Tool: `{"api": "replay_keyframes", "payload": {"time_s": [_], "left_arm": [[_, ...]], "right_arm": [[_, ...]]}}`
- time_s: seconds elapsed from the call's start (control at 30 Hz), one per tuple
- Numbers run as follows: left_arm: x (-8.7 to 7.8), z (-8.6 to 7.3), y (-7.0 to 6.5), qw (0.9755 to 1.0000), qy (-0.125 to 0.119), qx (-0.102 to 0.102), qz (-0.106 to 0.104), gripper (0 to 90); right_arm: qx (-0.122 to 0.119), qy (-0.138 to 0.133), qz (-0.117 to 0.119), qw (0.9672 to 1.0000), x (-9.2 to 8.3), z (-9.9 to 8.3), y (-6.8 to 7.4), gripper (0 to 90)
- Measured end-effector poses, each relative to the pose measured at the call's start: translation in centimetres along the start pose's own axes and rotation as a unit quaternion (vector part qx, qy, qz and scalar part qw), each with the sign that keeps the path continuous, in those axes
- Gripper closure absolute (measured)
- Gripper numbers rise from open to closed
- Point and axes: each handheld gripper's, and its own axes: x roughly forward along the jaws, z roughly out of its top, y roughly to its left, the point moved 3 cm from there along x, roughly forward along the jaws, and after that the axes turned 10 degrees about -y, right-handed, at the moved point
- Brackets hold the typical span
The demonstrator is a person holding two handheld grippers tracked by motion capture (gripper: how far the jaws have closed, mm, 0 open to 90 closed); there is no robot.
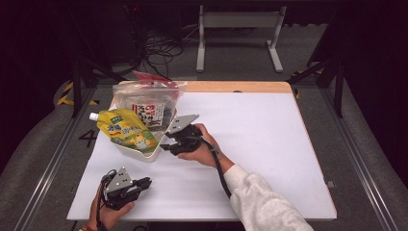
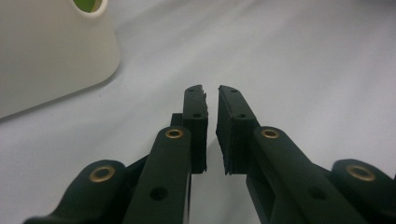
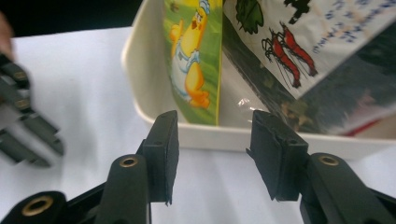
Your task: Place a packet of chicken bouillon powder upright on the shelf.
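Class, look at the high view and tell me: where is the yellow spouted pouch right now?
The yellow spouted pouch lies in the white tray at the table's left, in front of the clear snack bag, just left of the right gripper.

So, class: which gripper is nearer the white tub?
Right. The right gripper sits just beside the white tub; the left gripper rests further away, near the table's front edge.

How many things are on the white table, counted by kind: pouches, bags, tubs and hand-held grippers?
Pouches: 1, the yellow pouch in the tub.
Bags: 1, the clear bag behind it in the tub.
Tubs: 1, the white tub.
Hand-held grippers: 2, the left hand-held gripper and the right hand-held gripper.
Total: 5
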Motion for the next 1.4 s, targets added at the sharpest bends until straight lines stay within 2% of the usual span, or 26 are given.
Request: {"api": "replay_keyframes", "payload": {"time_s": [0.2,0.43,0.47,0.5,0.67,0.77,0.87,0.97,1.03,1.07,1.1,1.13,1.2,1.3,1.4], "left_arm": [[0.0,0.2,-0.2,1.0,-0.004,0.002,0.004,79.0],[0.5,0.5,-0.1,1.0,-0.003,0.005,0.005,76.3],[0.6,0.5,-0.1,1.0,-0.003,0.005,0.004,75.5],[0.6,0.5,-0.1,1.0,-0.003,0.005,0.004,75.0],[0.9,0.8,-0.2,0.9999,-0.003,0.014,0.007,70.5],[1.2,0.9,-0.4,0.9997,0.0,0.022,0.009,64.9],[1.3,0.9,-0.6,0.9993,0.001,0.035,0.015,55.6],[1.5,0.8,-0.7,0.999,0.004,0.038,0.024,40.9],[1.5,0.8,-0.8,0.9989,0.004,0.038,0.026,35.4],[1.6,0.8,-0.8,0.9989,0.003,0.039,0.026,31.4],[1.6,0.8,-0.9,0.9989,0.0,0.04,0.023,28.5],[1.7,0.8,-0.9,0.9989,0.0,0.041,0.024,27.1],[1.8,0.9,-1.0,0.999,0.001,0.038,0.022,24.2],[2.0,1.0,-1.1,0.9992,-0.001,0.037,0.015,22.8],[2.2,1.1,-1.1,0.9992,0.0,0.039,0.008,22.0]], "right_arm": [[-0.014,-0.003,-0.043,0.999,-5.3,-1.2,0.5,42.1],[-0.027,0.007,-0.105,0.9941,-12.2,-3.6,0.4,37.9],[-0.025,0.007,-0.111,0.9935,-13.1,-4.0,0.3,37.6],[-0.025,0.007,-0.111,0.9935,-13.1,-4.0,0.3,37.6],[-0.007,0.002,-0.144,0.9895,-17.5,-6.4,0.2,33.7],[-0.007,0.007,-0.16,0.987,-19.2,-7.9,0.3,29.9],[-0.006,0.011,-0.17,0.9854,-21.0,-9.8,0.6,24.8],[-0.01,0.021,-0.184,0.9827,-22.9,-12.0,1.0,19.6],[0.002,0.022,-0.188,0.982,-23.8,-13.5,1.2,17.0],[0.0,0.033,-0.192,0.9809,-24.2,-14.3,1.3,15.6],[-0.003,0.041,-0.203,0.9783,-24.6,-14.9,1.4,13.8],[-0.001,0.045,-0.213,0.9761,-25.0,-15.6,1.5,12.6],[0.012,0.05,-0.216,0.975,-25.9,-16.8,1.8,11.4],[0.036,0.043,-0.221,0.9736,-26.9,-17.8,2.1,9.8],[0.038,0.042,-0.227,0.9722,-27.2,-18.2,2.2,9.7]]}}
